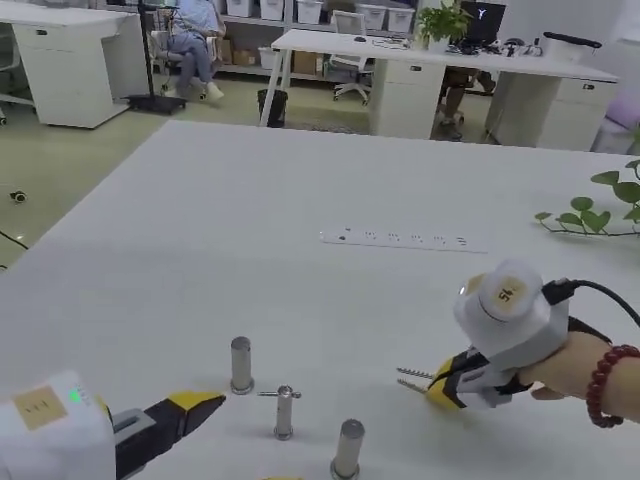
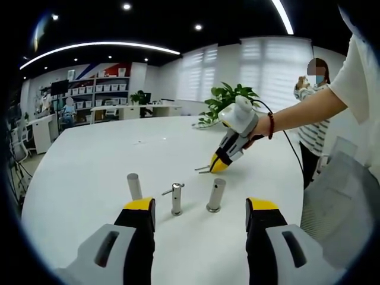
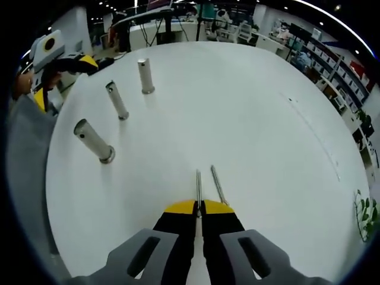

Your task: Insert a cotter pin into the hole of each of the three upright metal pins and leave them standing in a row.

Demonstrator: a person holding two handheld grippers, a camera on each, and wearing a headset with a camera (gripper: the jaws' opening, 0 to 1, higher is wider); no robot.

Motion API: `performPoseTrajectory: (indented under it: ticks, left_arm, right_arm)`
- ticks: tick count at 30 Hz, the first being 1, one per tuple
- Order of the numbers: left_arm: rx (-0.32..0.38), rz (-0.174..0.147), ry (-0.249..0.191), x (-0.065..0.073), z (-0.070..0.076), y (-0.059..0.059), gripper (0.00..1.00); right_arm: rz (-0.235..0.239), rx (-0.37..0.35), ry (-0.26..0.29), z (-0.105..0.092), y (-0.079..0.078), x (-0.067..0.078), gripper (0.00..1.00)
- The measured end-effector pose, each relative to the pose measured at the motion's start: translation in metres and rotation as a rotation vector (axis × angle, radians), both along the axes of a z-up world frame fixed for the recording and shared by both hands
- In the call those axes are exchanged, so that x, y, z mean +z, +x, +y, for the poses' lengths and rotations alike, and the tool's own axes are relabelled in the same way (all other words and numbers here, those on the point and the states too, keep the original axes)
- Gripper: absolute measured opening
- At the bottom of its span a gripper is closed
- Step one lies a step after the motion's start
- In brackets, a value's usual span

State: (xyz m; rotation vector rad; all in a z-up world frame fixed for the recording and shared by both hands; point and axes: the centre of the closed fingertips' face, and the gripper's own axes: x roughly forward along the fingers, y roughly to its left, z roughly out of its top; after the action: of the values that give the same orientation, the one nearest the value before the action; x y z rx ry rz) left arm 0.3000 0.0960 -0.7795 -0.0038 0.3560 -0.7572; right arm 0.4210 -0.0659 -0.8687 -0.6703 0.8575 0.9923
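Observation:
Three upright metal pins stand in a row on the white table (image 1: pixel 200 230). The middle pin (image 1: pixel 285 411) (image 2: pixel 176 199) has a cotter pin through its top. The far pin (image 1: pixel 241 365) (image 2: pixel 135 186) and the near pin (image 1: pixel 347 448) (image 2: pixel 216 195) have none in them. My left gripper (image 1: pixel 205 403) (image 2: pixel 200 208) is open, just short of the row, nothing between its jaws. My right gripper (image 1: pixel 432 385) (image 3: pixel 199 208) is shut on a cotter pin (image 1: pixel 412 378) (image 3: pixel 199 185), its two legs pointing toward the row, a short way right of it.
A white power strip (image 1: pixel 400 239) lies farther back on the table. Plant leaves (image 1: pixel 600 210) reach over the right edge. Desks, chairs and seated people are in the room behind. A person stands to the right in the left gripper view.

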Motion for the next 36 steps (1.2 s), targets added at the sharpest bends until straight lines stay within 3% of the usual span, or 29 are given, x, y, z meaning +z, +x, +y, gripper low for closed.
performPoseTrajectory:
  ticks: [7, 16, 27, 33, 36]
  left_arm:
    - [-0.012, 0.000, 0.001, 0.003, 0.001, -0.001, 0.61]
    - [-0.022, 0.011, -0.016, 0.008, 0.000, 0.000, 0.58]
    - [-0.022, 0.029, -0.030, 0.016, -0.002, 0.006, 0.50]
    - [-0.036, 0.025, -0.026, 0.020, -0.006, 0.009, 0.45]
    - [-0.041, 0.024, -0.018, 0.021, -0.008, 0.012, 0.42]
  right_arm:
    - [-0.030, 0.022, -0.009, 0.002, 0.000, 0.003, 0.02]
    - [-0.113, 0.093, 0.014, 0.013, -0.005, 0.023, 0.02]
    - [-0.277, 0.219, 0.034, 0.039, -0.021, 0.067, 0.02]
    - [-0.313, 0.273, 0.089, 0.058, -0.038, 0.086, 0.02]
    - [-0.327, 0.302, 0.088, 0.065, -0.047, 0.092, 0.02]
